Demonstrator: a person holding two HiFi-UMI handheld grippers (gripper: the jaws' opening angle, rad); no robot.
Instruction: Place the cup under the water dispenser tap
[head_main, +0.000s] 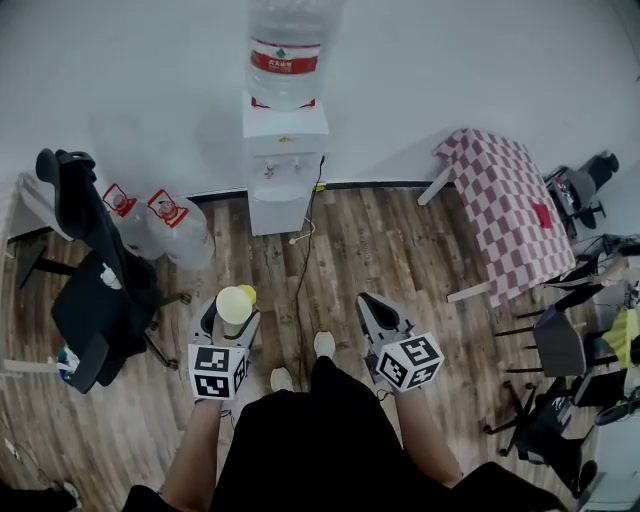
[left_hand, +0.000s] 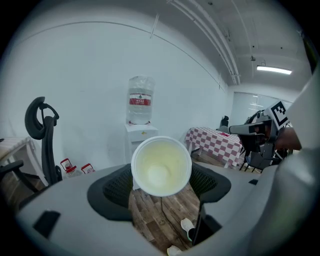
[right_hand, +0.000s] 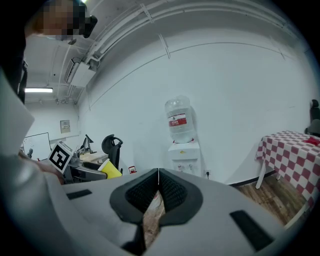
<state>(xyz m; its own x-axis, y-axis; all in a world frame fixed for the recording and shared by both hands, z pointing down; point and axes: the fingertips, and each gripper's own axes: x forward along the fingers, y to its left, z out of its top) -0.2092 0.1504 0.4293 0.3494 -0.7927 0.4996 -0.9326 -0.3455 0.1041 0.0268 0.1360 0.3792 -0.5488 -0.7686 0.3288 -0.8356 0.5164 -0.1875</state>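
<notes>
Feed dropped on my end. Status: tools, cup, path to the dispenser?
Left tool shut on cup. Right tool shut, empty. Water dispenser ahead, cup not yet under tap. Cable trails across floor in between.

Bare wooden floor (head_main: 365, 255) lies open from near to far, straight up to the water dispenser (head_main: 285, 170) against the far wall. A dark cord (head_main: 304, 265) trails from the dispenser's right side down this strip. Just left of the dispenser stand two spare water bottles (head_main: 178, 232), and nearer on the left a black office chair (head_main: 95, 290) narrows the way. The checked counter (head_main: 505, 215) stands on the right, well apart from the dispenser.
</notes>
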